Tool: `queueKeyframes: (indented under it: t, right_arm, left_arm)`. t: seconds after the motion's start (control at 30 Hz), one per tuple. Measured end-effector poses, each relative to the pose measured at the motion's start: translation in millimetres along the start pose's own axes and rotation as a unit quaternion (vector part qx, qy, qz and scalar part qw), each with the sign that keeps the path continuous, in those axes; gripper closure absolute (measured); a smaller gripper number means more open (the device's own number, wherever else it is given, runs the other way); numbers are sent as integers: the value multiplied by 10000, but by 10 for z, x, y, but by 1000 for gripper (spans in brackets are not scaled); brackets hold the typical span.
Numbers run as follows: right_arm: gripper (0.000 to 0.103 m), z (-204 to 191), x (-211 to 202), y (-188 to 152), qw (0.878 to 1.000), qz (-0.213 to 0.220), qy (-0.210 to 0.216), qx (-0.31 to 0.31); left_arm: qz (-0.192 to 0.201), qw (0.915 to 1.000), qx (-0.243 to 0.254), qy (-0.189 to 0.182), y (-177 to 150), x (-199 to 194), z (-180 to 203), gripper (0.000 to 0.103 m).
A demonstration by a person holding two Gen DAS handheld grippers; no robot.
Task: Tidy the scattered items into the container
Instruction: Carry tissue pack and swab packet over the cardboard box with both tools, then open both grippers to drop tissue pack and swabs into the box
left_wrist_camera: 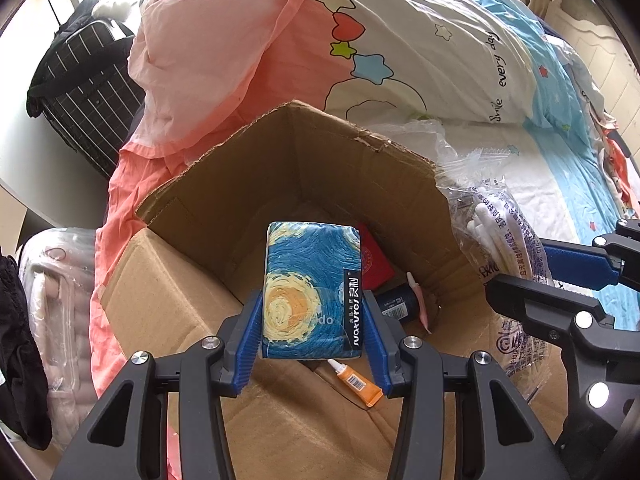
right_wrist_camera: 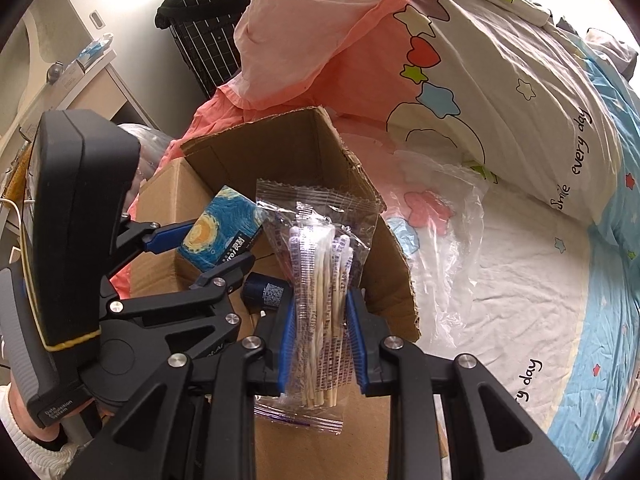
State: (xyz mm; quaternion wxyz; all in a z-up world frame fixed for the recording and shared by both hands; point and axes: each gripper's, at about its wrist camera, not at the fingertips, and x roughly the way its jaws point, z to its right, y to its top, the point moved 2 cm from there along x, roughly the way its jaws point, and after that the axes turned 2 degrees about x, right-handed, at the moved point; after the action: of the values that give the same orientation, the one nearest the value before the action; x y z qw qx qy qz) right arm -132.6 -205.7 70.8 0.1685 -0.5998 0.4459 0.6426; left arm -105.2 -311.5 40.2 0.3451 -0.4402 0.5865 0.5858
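While ribbed tools clamp them, glossy tissue pack [left_wrist_camera: 312,292] and crinkly swab packet [right_wrist_camera: 320,300] overhang corrugated box [left_wrist_camera: 360,168].

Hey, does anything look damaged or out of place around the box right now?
The cardboard box has a ragged, torn top edge along its far wall. An empty clear plastic bag lies crumpled on the bed sheet just outside it. Nothing looks spilled.
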Motion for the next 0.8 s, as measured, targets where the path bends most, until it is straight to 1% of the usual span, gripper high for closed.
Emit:
queueKeyframes:
  t: [0.37,0.8]
  right_arm:
    - [80,-33,4,16,10000,26,-51,-76]
    - [80,-54,33,137,9998,94,-76,-138]
  left_arm:
    - [11,10000,-50,15,-17,-1,-25,56]
    - [-2,10000,-32,49,34,6,-33,55]
